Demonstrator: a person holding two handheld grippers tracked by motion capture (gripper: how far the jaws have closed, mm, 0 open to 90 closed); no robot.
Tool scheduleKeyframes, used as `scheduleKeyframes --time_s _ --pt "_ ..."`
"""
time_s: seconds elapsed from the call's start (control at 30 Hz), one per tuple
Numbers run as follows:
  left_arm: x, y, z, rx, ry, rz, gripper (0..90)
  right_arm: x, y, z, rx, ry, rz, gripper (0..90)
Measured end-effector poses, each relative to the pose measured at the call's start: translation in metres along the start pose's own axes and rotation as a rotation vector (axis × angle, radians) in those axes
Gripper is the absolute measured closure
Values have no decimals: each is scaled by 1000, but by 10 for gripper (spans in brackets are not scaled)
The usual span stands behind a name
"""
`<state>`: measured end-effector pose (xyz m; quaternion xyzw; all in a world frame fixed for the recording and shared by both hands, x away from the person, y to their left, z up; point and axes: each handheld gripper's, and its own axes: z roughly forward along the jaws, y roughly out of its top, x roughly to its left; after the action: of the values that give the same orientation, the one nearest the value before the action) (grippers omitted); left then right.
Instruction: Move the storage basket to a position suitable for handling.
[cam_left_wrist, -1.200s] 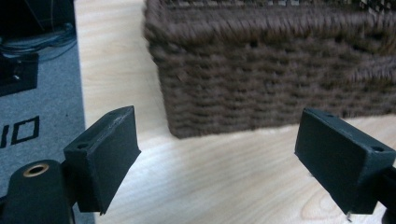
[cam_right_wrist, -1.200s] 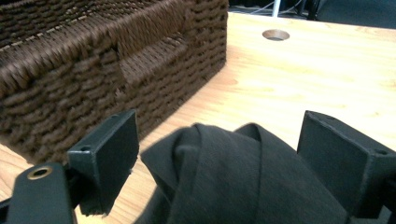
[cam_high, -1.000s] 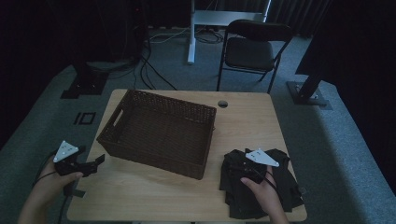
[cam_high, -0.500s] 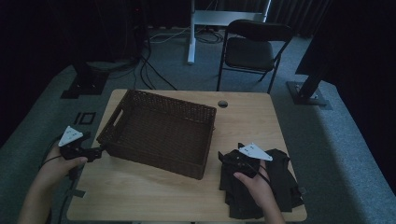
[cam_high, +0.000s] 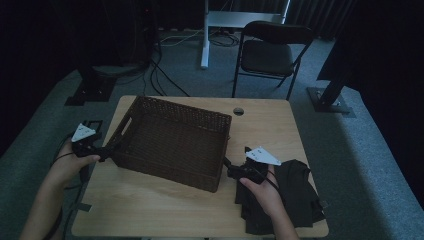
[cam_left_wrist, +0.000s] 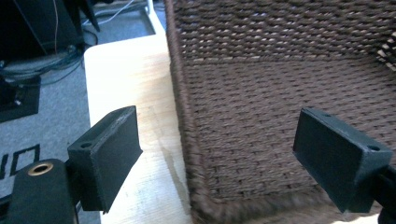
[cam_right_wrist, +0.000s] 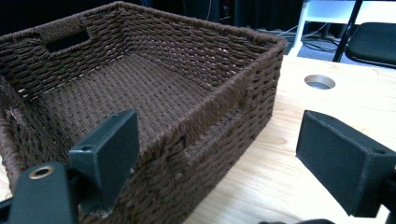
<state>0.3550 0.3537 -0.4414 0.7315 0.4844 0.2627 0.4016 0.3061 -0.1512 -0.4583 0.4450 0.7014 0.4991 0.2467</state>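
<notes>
A dark brown woven basket stands on the wooden table, left of centre. My left gripper is open at the basket's left end. In the left gripper view one jaw is over the table and the other over the basket's inside, with the rim running between them. My right gripper is open at the basket's right end. In the right gripper view its left jaw overlaps the basket's wall and its right jaw is over bare wood. Nothing is gripped.
A pile of dark cloth lies at the table's front right, under the right hand. A round cable hole is in the table behind the basket. A folding chair stands beyond the far edge.
The left gripper has moved forward and right to the basket's left end. The right gripper has moved left off the cloth to the basket's right end.
</notes>
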Motion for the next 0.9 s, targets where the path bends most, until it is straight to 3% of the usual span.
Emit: scheduleKeyframes --time_s 0.2,0.27,0.47,0.63,0.67,0.7,0.73,0.77,0.8,0.9 --pt "6 -1 10 21 20 -17 218 9 -1 12 0 -1 25 130" --pt "7 -2 13 -5 43 -24 297 16 -2 20 6 2 26 135" --pt "7 -7 20 13 52 -34 396 26 -7 31 22 -10 30 180" --pt "6 -10 25 28 50 -33 458 31 -10 36 41 -17 31 226" --pt "5 -13 28 49 69 -8 458 31 -10 36 41 -17 31 236" --pt "4 -13 29 49 54 -22 481 33 -13 38 52 -18 29 278" --pt "3 -14 30 48 31 -48 578 34 -14 38 57 -15 21 313" --pt "2 -14 31 48 26 -59 620 36 -16 40 83 -8 37 366" --pt "2 -14 32 47 20 -62 620 36 -16 40 83 -8 37 366" --pt "-2 -13 33 56 61 -58 714 37 -16 39 83 -17 70 410"
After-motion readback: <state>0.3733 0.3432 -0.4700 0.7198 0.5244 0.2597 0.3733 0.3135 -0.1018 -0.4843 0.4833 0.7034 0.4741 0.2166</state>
